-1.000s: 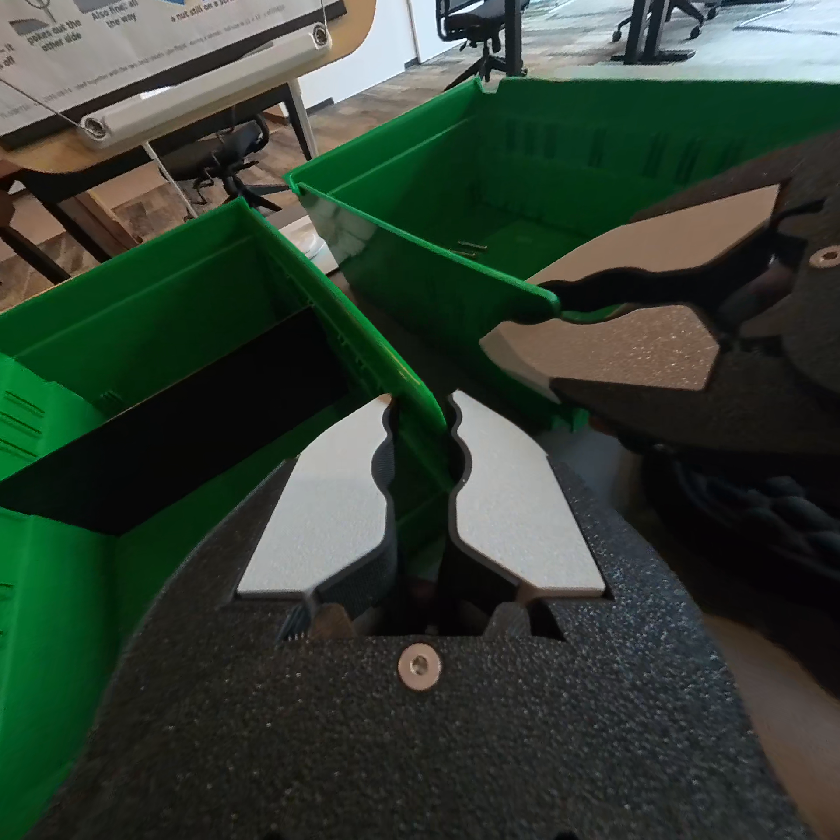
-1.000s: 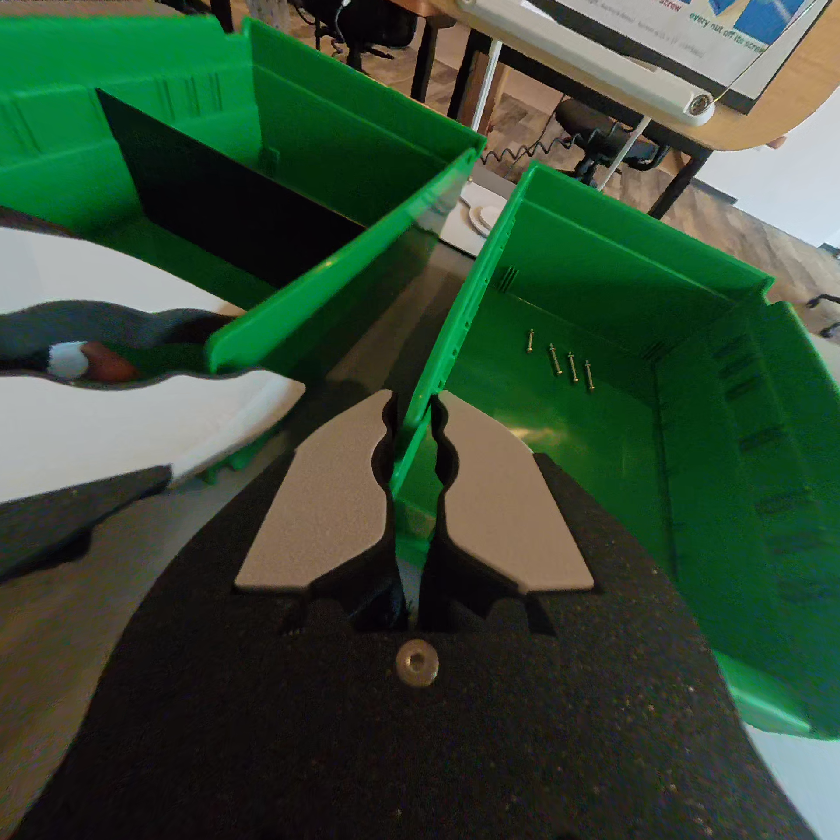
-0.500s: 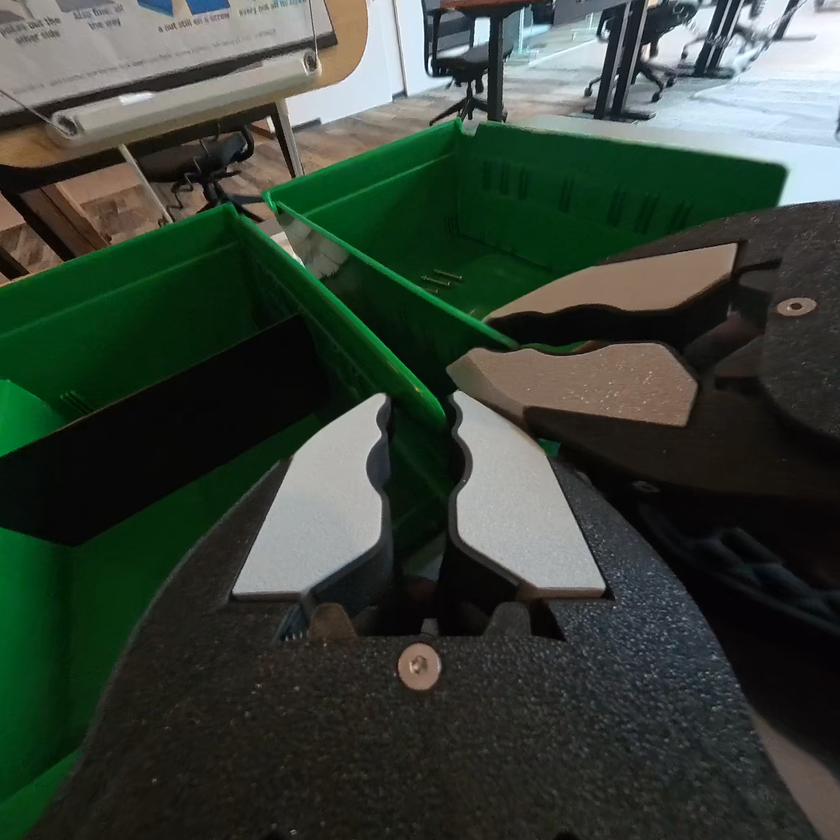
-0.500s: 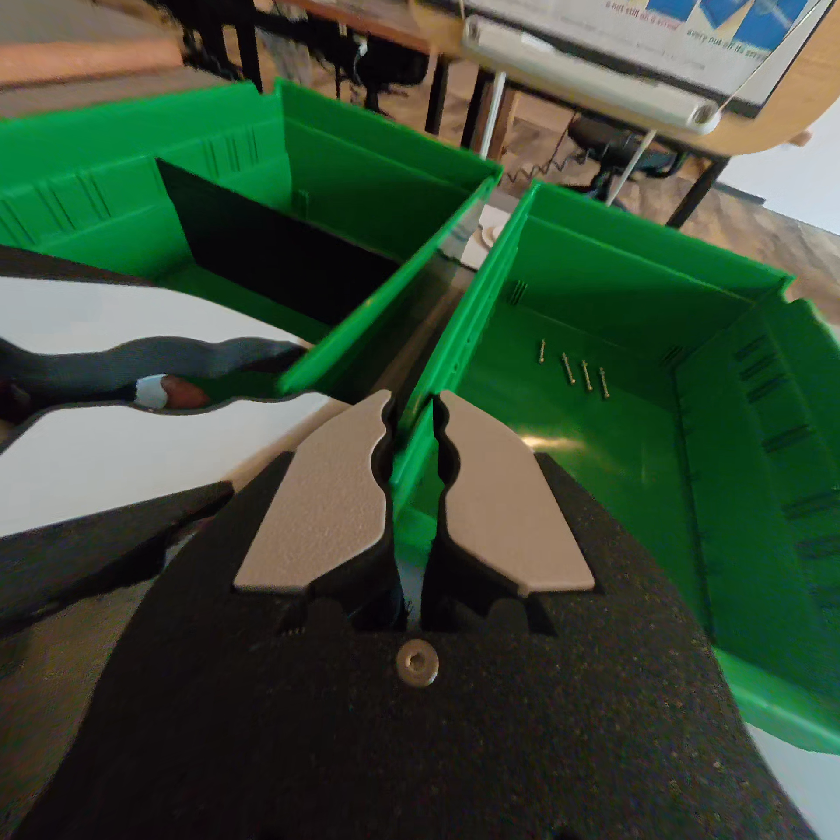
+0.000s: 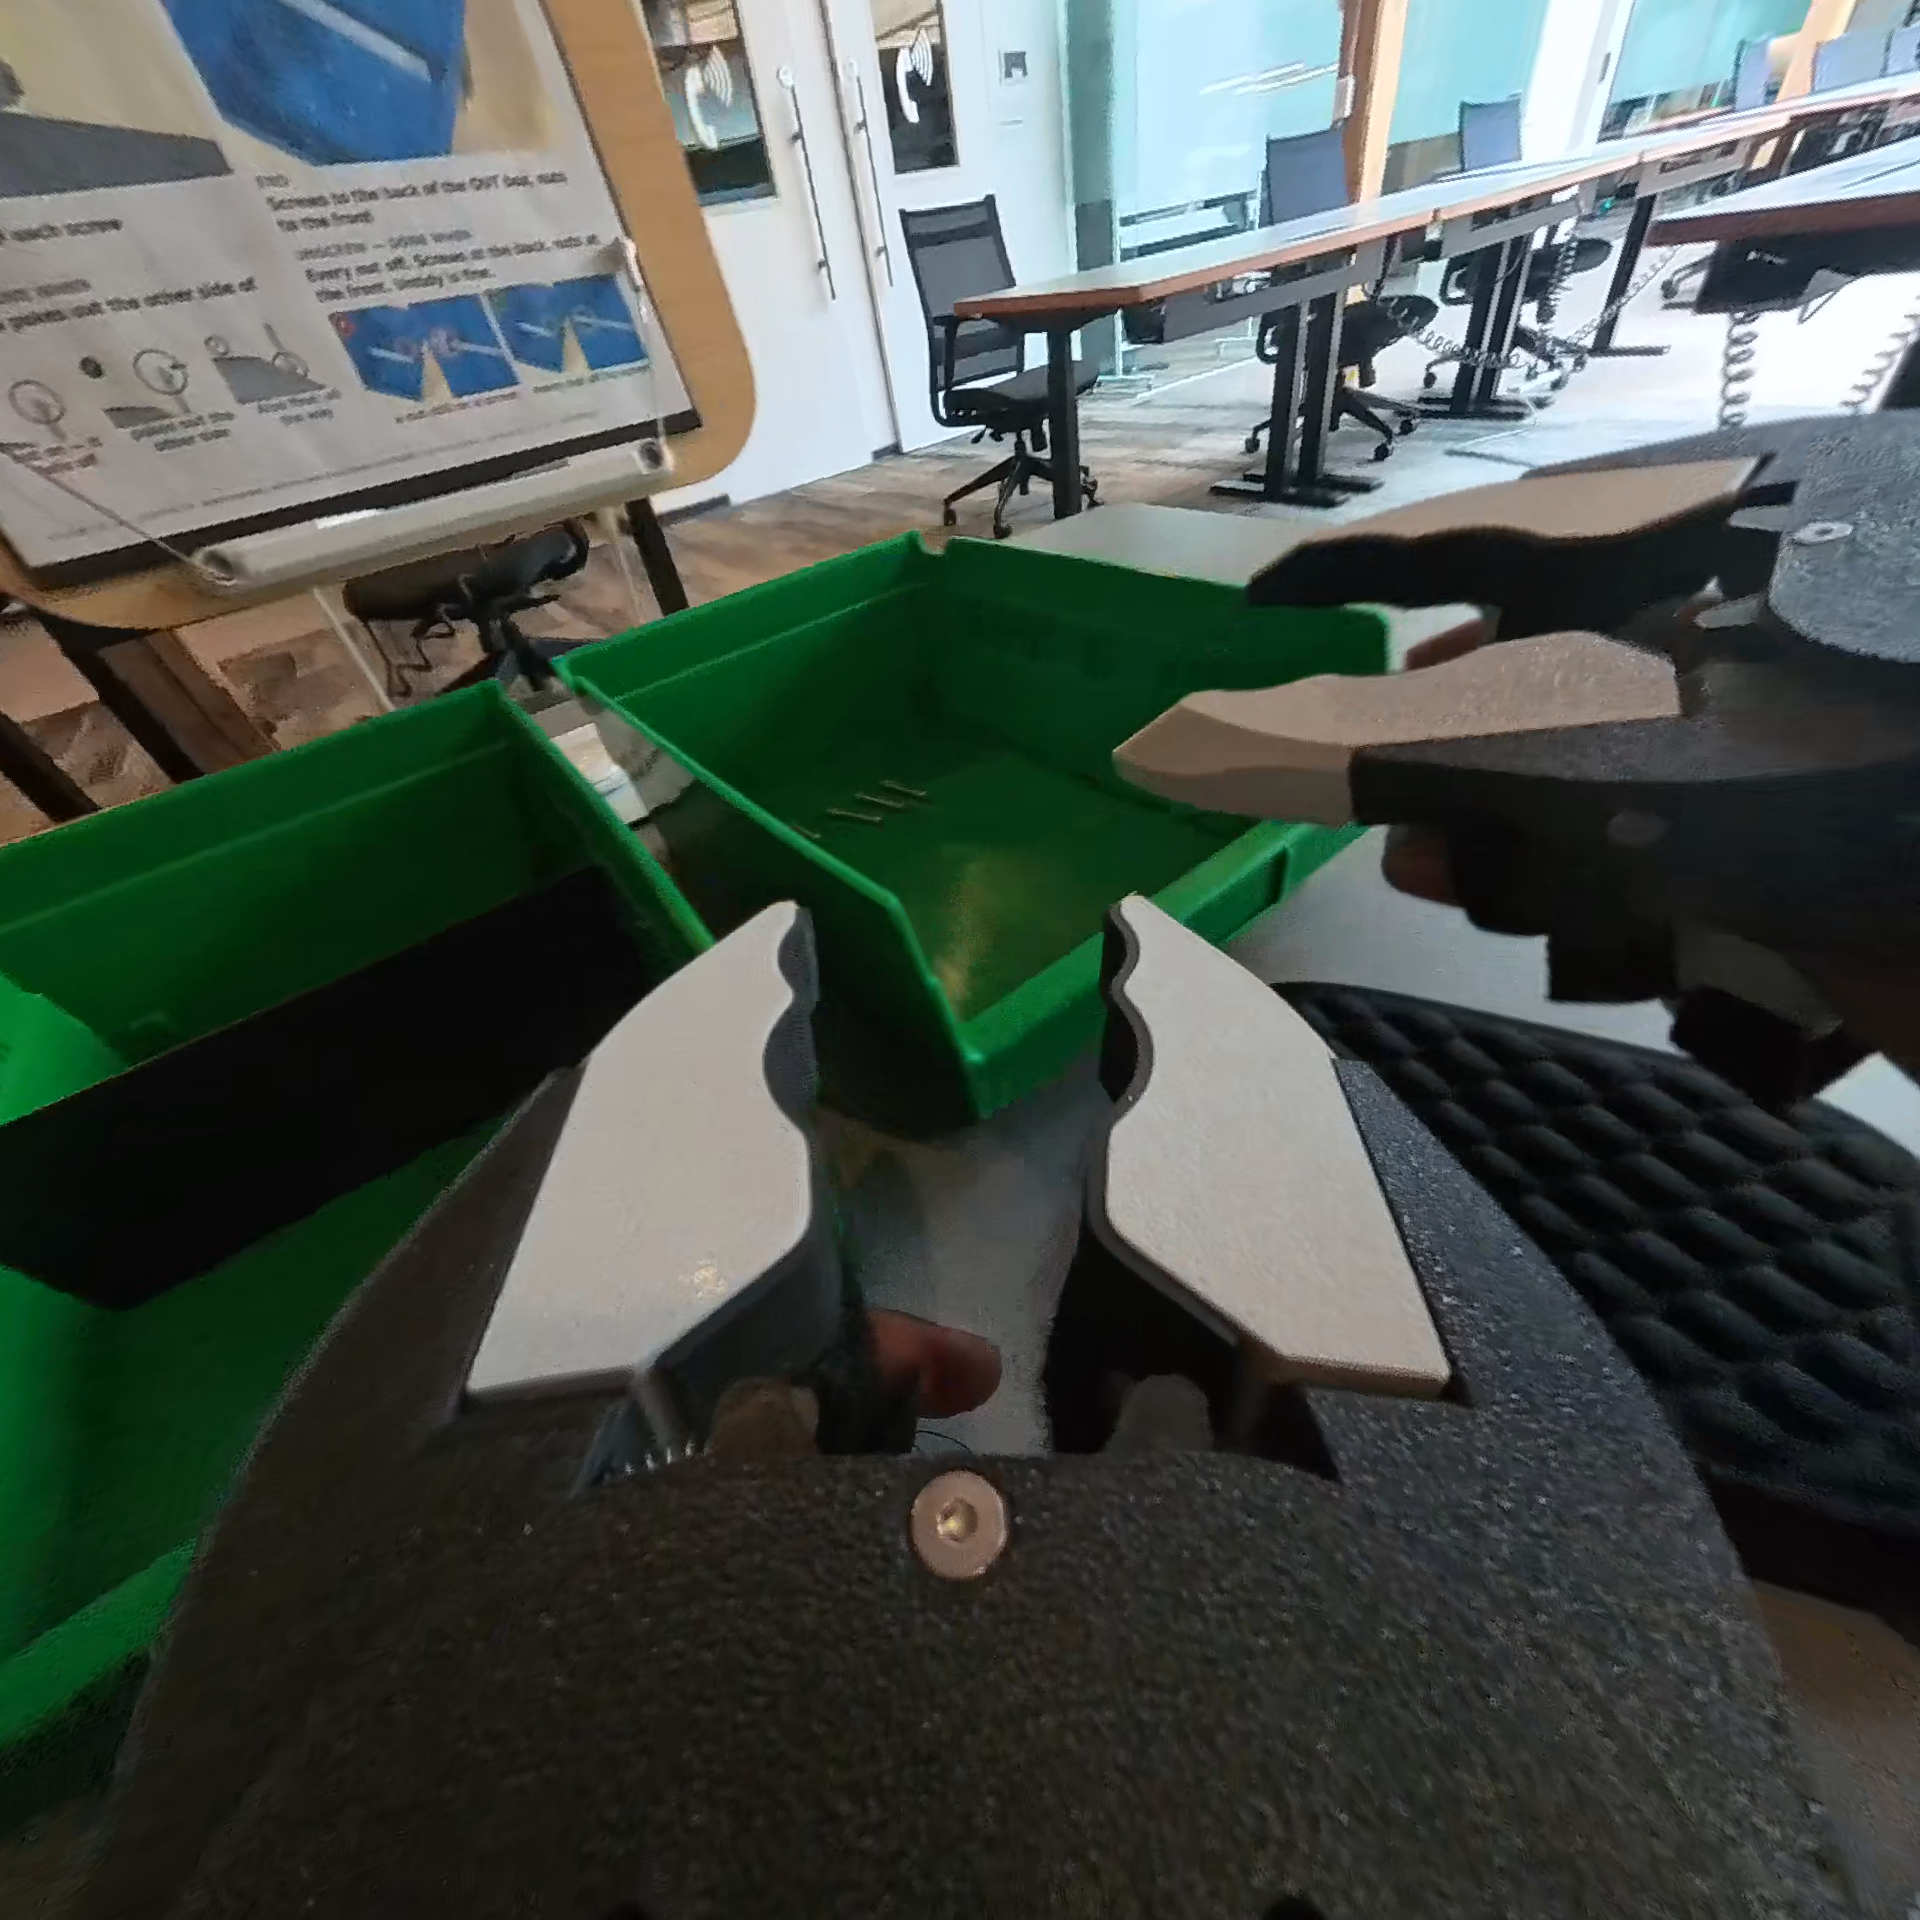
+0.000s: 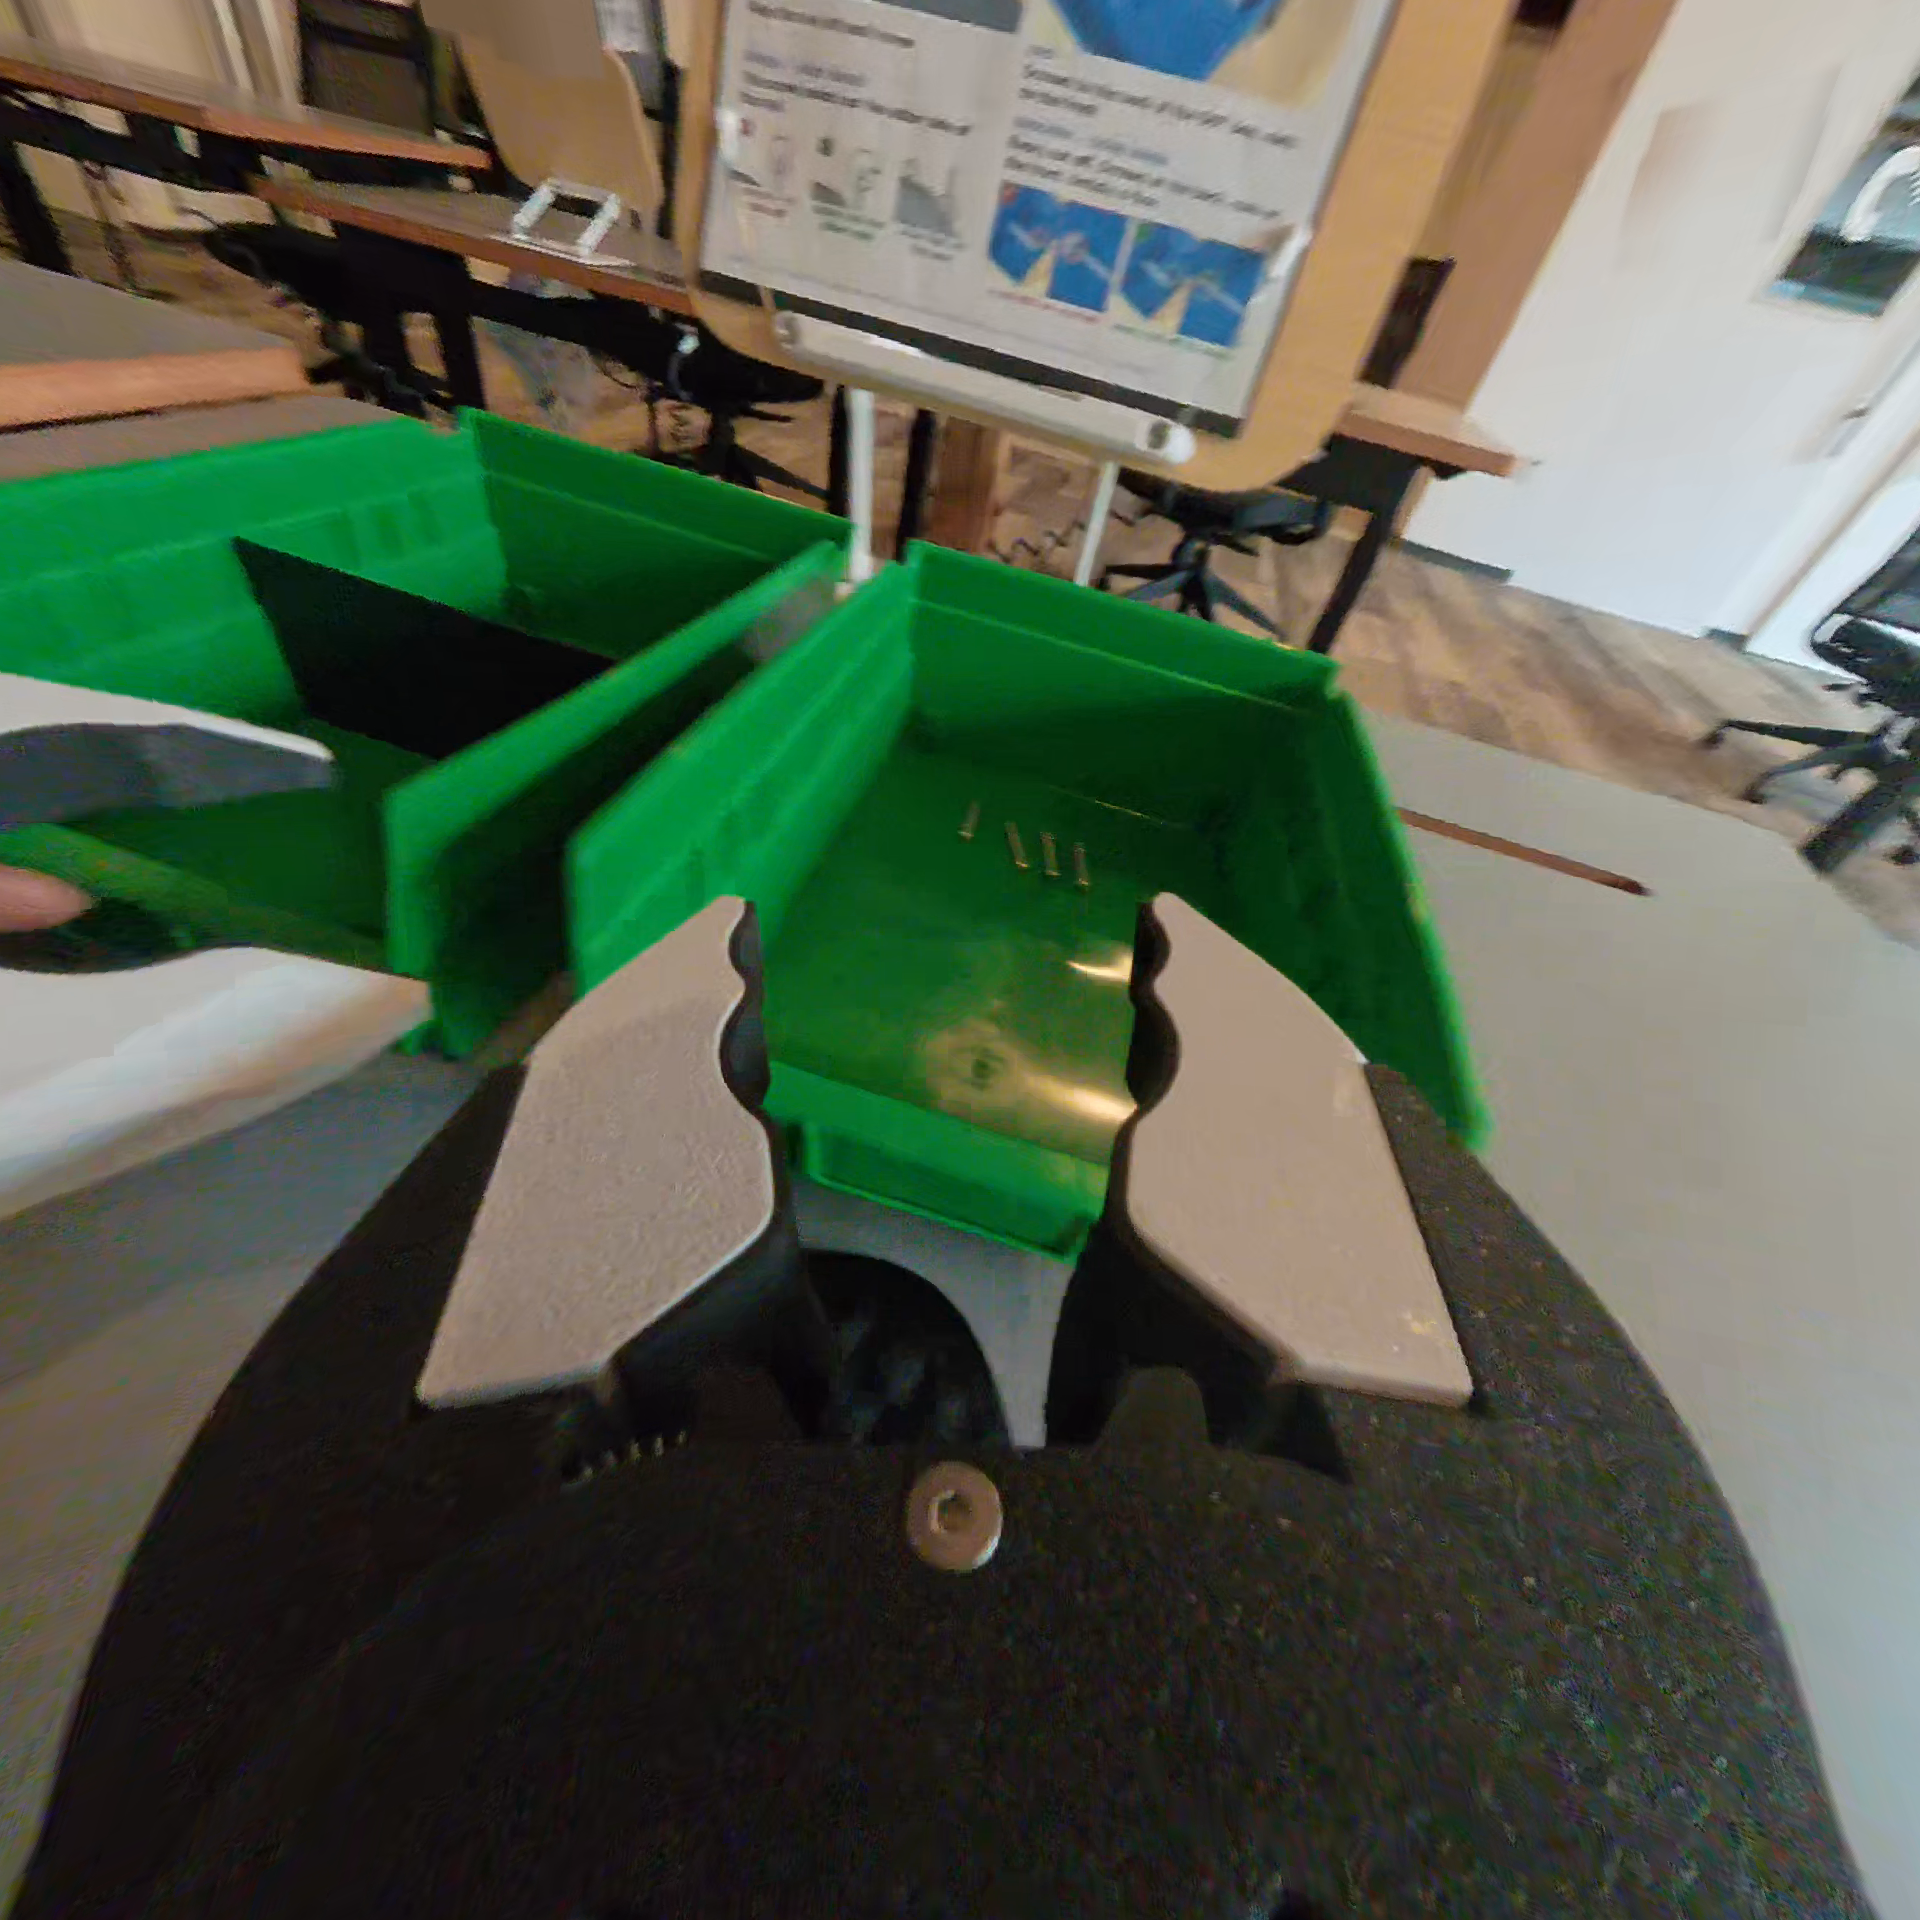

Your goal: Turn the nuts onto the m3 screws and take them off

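Mostly glossy green plastic bins (image 6: 1382, 852)

Instruction board (image 6: 1023, 197) on a stand; office chairs (image 5: 987, 353); desks (image 5: 1195, 286).

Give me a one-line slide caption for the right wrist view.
Open right gripper facing a green plastic bin with four small metal screws on its floor.

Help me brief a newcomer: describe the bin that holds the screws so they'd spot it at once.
Two green bins stand side by side on the grey table, before a poster stand. Take the right-hand bin. Four small screws lie in a row on its bare floor; the left bin instead has a black divider across it.
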A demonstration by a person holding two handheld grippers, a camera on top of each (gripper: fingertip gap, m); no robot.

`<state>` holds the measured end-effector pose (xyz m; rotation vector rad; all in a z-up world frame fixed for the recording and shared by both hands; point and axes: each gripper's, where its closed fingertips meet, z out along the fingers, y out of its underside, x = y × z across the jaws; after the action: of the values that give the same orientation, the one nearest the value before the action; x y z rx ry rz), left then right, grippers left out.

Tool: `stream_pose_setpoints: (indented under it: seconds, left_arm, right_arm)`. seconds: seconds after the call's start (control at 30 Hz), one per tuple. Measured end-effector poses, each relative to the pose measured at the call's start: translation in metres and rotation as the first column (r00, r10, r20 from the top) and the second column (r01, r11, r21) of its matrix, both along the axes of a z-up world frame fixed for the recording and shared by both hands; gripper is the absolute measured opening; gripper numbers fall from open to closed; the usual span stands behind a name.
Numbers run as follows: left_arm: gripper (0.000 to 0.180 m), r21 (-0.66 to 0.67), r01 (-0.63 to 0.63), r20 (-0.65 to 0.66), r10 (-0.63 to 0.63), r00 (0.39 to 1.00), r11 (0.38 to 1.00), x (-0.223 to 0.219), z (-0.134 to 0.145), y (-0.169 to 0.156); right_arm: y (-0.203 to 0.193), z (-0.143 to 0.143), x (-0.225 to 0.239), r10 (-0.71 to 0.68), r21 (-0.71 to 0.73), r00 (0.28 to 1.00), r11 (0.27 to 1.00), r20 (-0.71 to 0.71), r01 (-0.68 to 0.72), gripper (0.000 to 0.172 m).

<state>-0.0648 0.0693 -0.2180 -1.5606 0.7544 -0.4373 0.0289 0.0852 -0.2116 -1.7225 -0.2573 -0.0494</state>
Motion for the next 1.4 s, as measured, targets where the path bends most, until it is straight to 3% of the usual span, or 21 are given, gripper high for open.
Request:
stream_pose_setpoints:
  seconds: [0.3,0.6,0.73,0.83,1.03,1.4]
  left_arm:
    - [0.046,-0.065,-0.068,-0.061,0.064,0.996,0.996,0.015,-0.031,0.028]
    - [0.029,-0.125,-0.091,-0.093,0.080,0.992,0.988,0.023,-0.046,0.047]
    - [0.028,-0.112,-0.114,-0.132,0.099,0.986,0.987,0.025,-0.049,0.052]
    - [0.018,-0.106,-0.127,-0.147,0.111,0.983,0.986,0.026,-0.049,0.057]
    - [0.012,-0.027,-0.124,-0.146,0.119,0.982,0.992,0.029,-0.040,0.056]
    - [0.009,0.179,-0.013,-0.036,0.020,0.999,0.984,0.029,0.013,0.028]
  right_arm:
    - [0.000,-0.030,0.094,-0.170,-0.081,0.985,0.982,0.018,0.171,0.062]
    - [0.034,-0.057,0.124,-0.183,-0.189,0.982,0.967,-0.039,0.172,0.056]
    - [0.043,-0.067,0.128,-0.171,-0.241,0.985,0.958,-0.034,0.158,0.043]
    - [0.044,-0.074,0.127,-0.151,-0.254,0.988,0.957,-0.024,0.140,0.006]
    - [0.037,-0.068,0.128,-0.149,-0.207,0.989,0.968,-0.020,0.142,0.002]
    - [-0.005,-0.012,0.127,-0.208,0.009,0.978,0.978,0.032,0.207,0.003]
